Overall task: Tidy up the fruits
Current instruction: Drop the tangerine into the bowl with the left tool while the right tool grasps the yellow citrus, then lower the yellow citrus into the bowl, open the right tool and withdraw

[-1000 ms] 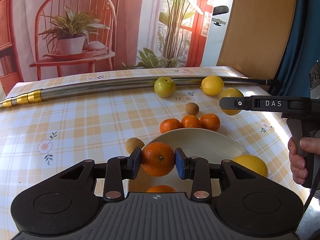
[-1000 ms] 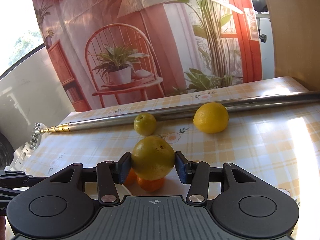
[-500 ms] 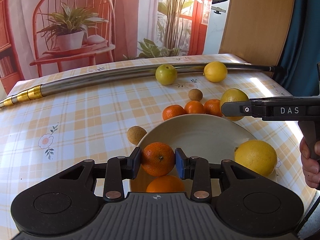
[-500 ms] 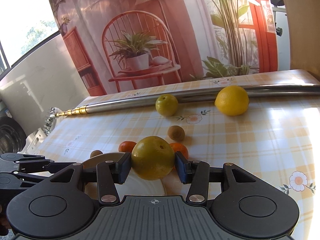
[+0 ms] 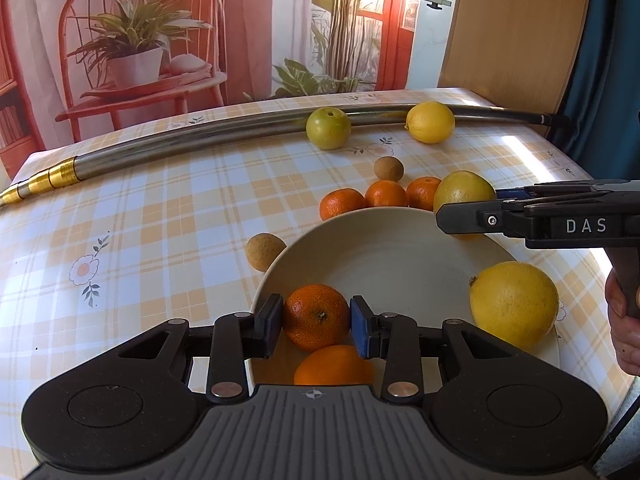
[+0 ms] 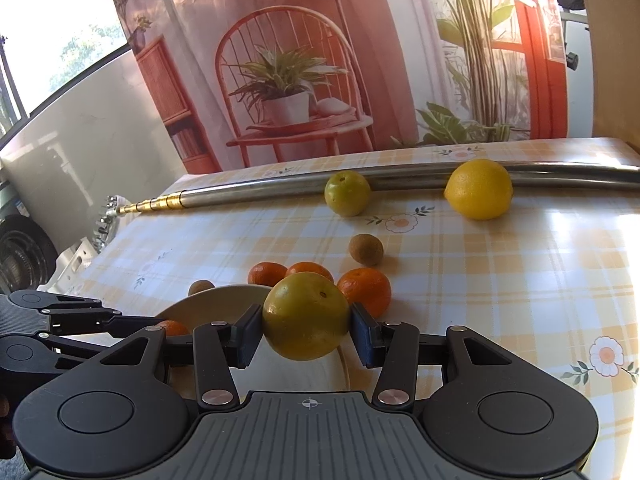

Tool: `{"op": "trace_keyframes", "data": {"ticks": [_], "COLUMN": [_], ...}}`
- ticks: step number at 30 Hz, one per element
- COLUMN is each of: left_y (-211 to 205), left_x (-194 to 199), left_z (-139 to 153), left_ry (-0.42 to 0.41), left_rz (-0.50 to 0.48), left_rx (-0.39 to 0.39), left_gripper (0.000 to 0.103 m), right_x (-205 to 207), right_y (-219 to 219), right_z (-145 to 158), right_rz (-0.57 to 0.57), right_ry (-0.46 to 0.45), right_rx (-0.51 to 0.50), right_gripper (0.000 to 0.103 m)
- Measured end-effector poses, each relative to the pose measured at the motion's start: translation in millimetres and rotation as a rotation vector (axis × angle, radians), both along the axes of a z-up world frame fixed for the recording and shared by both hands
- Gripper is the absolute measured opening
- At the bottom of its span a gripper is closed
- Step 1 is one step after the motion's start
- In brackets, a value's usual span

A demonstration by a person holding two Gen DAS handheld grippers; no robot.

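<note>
My left gripper (image 5: 316,322) is shut on a mandarin (image 5: 316,316), held over the near part of the cream plate (image 5: 400,248). An orange (image 5: 334,365) and a large yellow lemon (image 5: 514,304) lie on the plate. My right gripper (image 6: 306,326) is shut on a yellow-green citrus (image 6: 306,316) above the plate's (image 6: 224,298) far right rim; in the left wrist view that citrus (image 5: 462,190) shows behind the right gripper's fingers (image 5: 472,218). Three mandarins (image 5: 382,196) sit just beyond the plate.
A long metal pole (image 5: 200,144) lies across the back of the checked tablecloth. A green citrus (image 5: 328,128) and a lemon (image 5: 431,122) rest against it. Two small brown fruits (image 5: 389,168) (image 5: 265,251) lie near the plate. A hand (image 5: 622,320) holds the right gripper.
Both grippers moved in over the plate with their fruits. The left one came down and forward. The right one's citrus now hangs at the plate's rim.
</note>
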State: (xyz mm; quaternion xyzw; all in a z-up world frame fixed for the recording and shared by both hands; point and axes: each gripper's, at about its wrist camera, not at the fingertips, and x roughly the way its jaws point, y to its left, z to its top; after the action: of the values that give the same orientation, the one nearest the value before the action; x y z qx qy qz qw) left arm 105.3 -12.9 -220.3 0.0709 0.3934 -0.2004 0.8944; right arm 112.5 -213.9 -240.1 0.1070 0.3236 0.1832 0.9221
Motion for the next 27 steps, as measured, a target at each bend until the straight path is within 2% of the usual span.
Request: {"op": "trace_keyframes", "data": {"ticks": [9, 13, 27], "left_y": [2, 8, 22], "left_x": [2, 1, -42], "left_z": [1, 7, 31], "left_ry": [0.014, 0.015, -0.054], "left_rz": [0.017, 0.050, 0.115], "left_rx": [-0.017, -0.063, -0.092], "left_gripper": [0.039, 0.045, 0.048], "right_x": [-6, -11, -55], "right_y": [2, 1, 15], "right_z": [3, 10, 34], "right_rz": [0.005, -0.002, 0.016], "right_ry": [0.009, 0.001, -0.030], "right_rx": [-0.017, -0.016, -0.031], "right_gripper": [0.043, 0.043, 0.043]}}
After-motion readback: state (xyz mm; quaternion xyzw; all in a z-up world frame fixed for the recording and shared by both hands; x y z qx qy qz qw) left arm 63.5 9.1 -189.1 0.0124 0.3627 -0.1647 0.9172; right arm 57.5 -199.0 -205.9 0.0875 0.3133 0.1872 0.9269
